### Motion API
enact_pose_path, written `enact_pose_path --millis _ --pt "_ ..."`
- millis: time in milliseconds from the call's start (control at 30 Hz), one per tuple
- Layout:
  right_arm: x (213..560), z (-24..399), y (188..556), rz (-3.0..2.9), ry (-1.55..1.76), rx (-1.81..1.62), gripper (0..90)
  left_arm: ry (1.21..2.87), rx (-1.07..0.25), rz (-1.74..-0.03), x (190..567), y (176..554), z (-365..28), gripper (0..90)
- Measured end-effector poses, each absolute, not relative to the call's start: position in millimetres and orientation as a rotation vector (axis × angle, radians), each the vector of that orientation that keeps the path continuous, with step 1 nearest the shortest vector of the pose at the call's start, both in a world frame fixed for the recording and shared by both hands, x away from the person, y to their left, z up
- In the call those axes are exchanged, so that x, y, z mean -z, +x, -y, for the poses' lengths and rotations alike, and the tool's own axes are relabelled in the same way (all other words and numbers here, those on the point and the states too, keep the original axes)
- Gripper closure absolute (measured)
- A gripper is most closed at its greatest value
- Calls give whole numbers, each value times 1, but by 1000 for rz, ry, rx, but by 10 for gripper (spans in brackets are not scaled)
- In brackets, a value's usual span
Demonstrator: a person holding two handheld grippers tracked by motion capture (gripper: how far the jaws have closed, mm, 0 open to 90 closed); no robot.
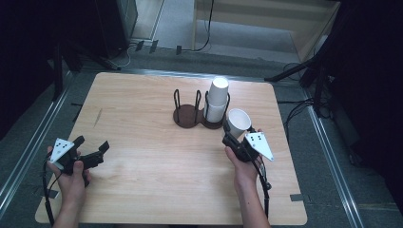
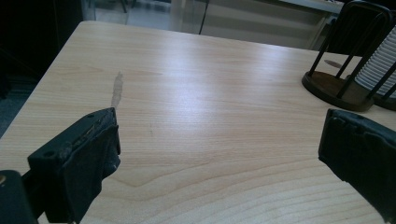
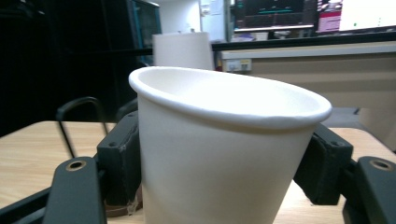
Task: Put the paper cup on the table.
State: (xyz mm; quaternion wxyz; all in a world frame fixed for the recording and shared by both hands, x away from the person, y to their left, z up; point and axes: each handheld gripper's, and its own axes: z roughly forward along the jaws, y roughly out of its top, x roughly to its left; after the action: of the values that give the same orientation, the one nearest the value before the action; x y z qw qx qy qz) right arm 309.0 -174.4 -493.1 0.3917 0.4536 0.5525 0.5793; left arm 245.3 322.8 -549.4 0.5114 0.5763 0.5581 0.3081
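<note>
My right gripper [image 1: 231,136] is at the table's right middle, shut on a white paper cup [image 1: 238,121]. It holds the cup tilted, mouth up, just right of the holder. In the right gripper view the cup [image 3: 219,154] sits between the black pads [image 3: 122,154], which press on both of its sides. A dark wooden cup holder [image 1: 187,116] with wire loops stands at the table's centre back. Its right slot carries a stack of white cups [image 1: 217,99], while the left slot has none. Near the front left edge my left gripper [image 1: 91,144] is open, with bare wood between its jaws [image 2: 219,149].
The light wooden table [image 1: 142,166] has a faint scuff [image 2: 116,88] on its left half. In the left gripper view the holder [image 2: 334,88] and the cup stack [image 2: 380,65] are at the far right. Dark stands and cables surround the table on the floor.
</note>
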Motion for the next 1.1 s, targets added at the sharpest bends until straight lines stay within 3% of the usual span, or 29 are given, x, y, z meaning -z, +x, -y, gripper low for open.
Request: enact_pose_path --millis 633,1100 --pt "521 200 353 -1389 1263 -1461 274 1387 -715 -1357 550 247 -324 0" --pt "540 210 370 -1484 1278 -1268 270 1388 -715 -1362 550 247 -324 0"
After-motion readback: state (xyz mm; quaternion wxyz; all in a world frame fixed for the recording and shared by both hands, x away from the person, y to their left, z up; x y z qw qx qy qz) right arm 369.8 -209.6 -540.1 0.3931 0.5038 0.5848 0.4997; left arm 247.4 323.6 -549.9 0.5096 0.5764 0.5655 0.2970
